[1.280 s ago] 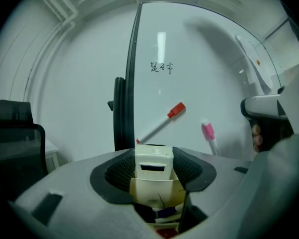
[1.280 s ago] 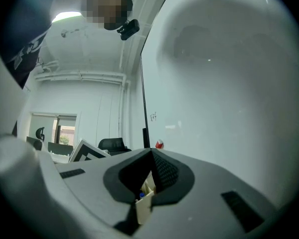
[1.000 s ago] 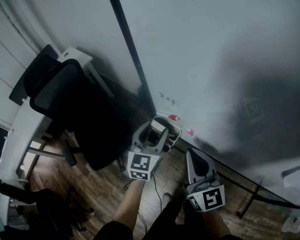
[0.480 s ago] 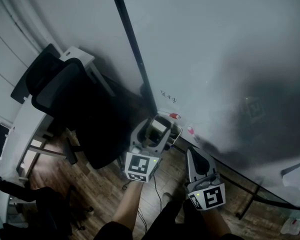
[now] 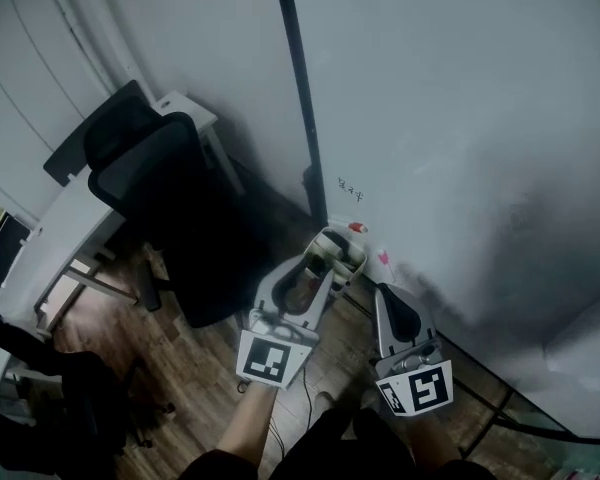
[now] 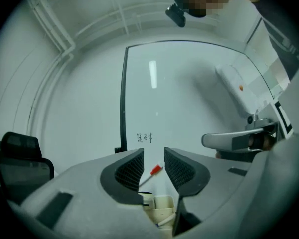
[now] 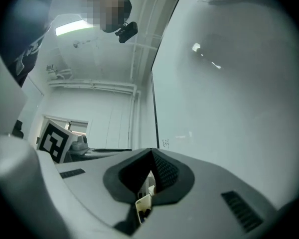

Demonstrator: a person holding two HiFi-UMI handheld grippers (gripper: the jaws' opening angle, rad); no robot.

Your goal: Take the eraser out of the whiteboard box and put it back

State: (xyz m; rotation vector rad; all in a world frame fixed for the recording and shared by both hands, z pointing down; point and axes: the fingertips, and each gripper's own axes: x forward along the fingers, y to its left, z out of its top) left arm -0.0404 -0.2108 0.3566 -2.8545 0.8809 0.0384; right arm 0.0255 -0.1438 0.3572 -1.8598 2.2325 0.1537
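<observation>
Nothing is gripped by left gripper [image 6: 153,167]; jaws half apart, closing. Right gripper [image 7: 152,169] is closed, empty. Eraser is judged inside whiteboard box [image 6: 164,203], not clearly resolved; cycle finished or unstarted.

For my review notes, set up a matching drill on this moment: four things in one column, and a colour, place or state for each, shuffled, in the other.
Things:
1. office chair
2. whiteboard box
3. right gripper
4. marker cap

Descriptions:
A. fingers together
B. red
C. black, standing on the wooden floor
D. pale, against the whiteboard

Pairs: 1-C; 2-D; 3-A; 4-B
</observation>
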